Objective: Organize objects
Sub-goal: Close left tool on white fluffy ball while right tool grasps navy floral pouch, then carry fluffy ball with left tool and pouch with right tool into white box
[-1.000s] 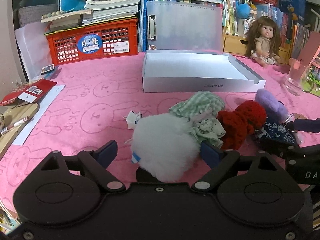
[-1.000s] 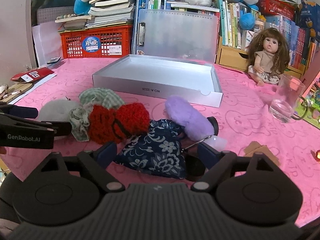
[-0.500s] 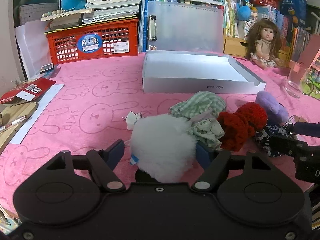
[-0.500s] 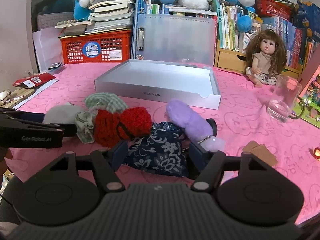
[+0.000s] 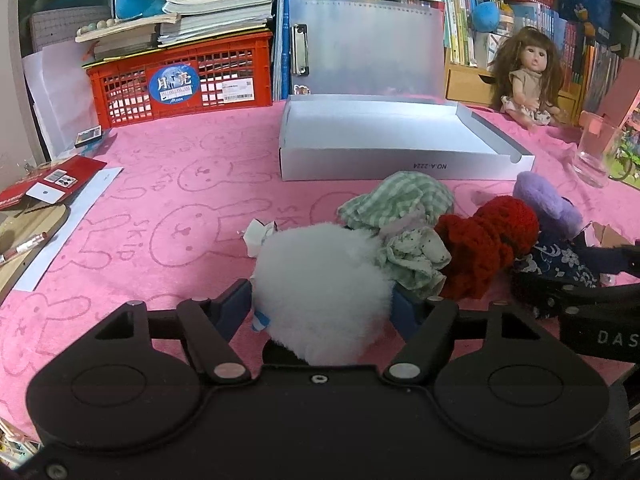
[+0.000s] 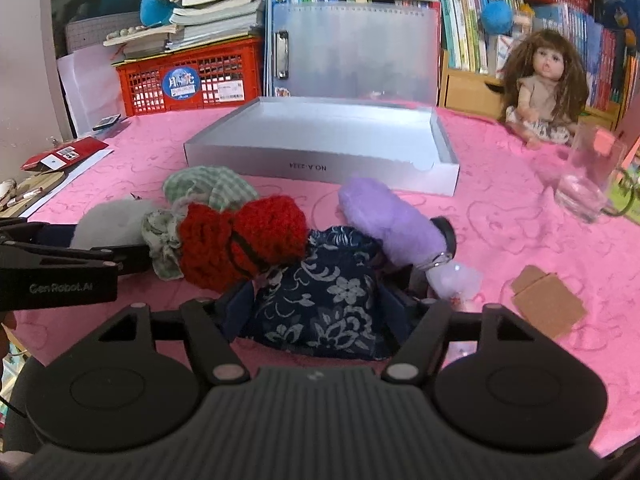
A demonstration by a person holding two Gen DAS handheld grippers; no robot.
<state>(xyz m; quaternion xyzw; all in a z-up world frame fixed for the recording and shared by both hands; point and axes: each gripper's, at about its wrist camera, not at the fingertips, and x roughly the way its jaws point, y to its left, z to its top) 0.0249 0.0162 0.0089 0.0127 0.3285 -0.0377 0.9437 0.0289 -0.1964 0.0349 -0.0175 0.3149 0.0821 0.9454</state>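
Note:
A row of soft items lies on the pink cloth in front of an empty white box (image 5: 384,136) (image 6: 320,136). My left gripper (image 5: 322,300) is shut on a white fluffy ball (image 5: 320,292), which also shows in the right wrist view (image 6: 112,220). My right gripper (image 6: 320,304) is shut on a navy floral pouch (image 6: 324,292), partly seen in the left wrist view (image 5: 560,256). Between them lie a green checked cloth (image 5: 400,200), a red knitted piece (image 5: 488,240) (image 6: 240,240) and a purple fluffy piece (image 6: 384,216).
A doll (image 6: 544,88) sits at the back right beside a glass (image 6: 588,176). A red crate (image 5: 180,80) with books and a clear folder (image 5: 368,48) stand behind the box. A cardboard scrap (image 6: 548,304) lies at the right. Red packets (image 5: 52,180) lie at the left.
Both grippers have closed: the left fingers came in against the white fluffy ball, and the right fingers came in against the navy floral pouch.

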